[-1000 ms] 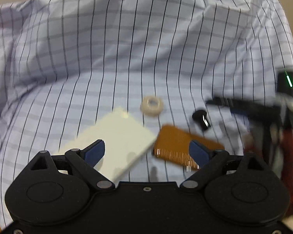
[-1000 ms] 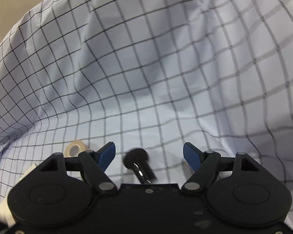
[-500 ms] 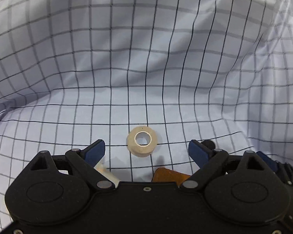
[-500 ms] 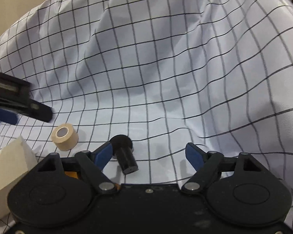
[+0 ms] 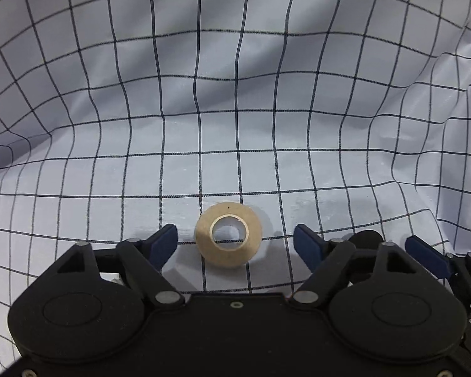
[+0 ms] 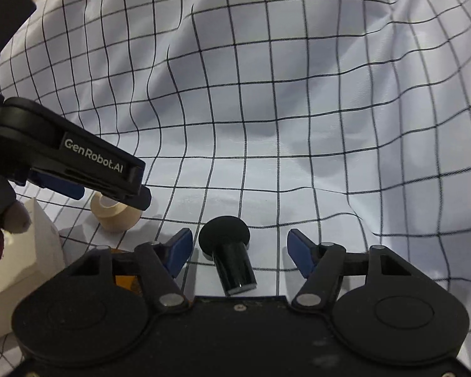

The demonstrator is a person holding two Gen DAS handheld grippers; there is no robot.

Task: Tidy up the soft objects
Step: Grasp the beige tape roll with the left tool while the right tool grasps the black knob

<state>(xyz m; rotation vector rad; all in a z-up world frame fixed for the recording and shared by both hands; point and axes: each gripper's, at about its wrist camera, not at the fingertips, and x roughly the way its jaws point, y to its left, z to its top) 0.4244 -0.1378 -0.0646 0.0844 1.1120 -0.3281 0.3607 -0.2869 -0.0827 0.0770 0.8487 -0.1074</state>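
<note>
We hold our left gripper [image 5: 235, 242] low over a pale blue cloth with a dark grid of thin lines [image 5: 235, 110], its two blue-padded fingers [image 5: 163, 242] spread wide and gripping nothing. Between those pads, touching neither, a small beige roll of tape with a white core [image 5: 228, 235] lies on the cloth, its hole turned towards the camera. Just past the right-hand pad in the left wrist view, part of a black rounded object [image 5: 365, 238] shows behind the linkage, and beyond it the blue pad of our right gripper [image 5: 427, 256] comes into the lower right corner. Our right gripper [image 6: 239, 253] is likewise wide open and empty, its blue pads [image 6: 300, 253] standing either side of a small black cylindrical piece with a broad round black cap [image 6: 229, 253] that lies tipped on the cloth, cap away from the camera, clear of both pads. To the left in the right wrist view, the black body of the left gripper, lettered GenRobot.AI, reaches in over the tape roll and hides its upper part. Further left a white box [image 6: 25, 251] rests at the frame edge, and a sliver of something orange [image 6: 125, 281] shows through the right gripper's left linkage. The checked cloth rises in soft folds and creases behind everything, filling both views.
</note>
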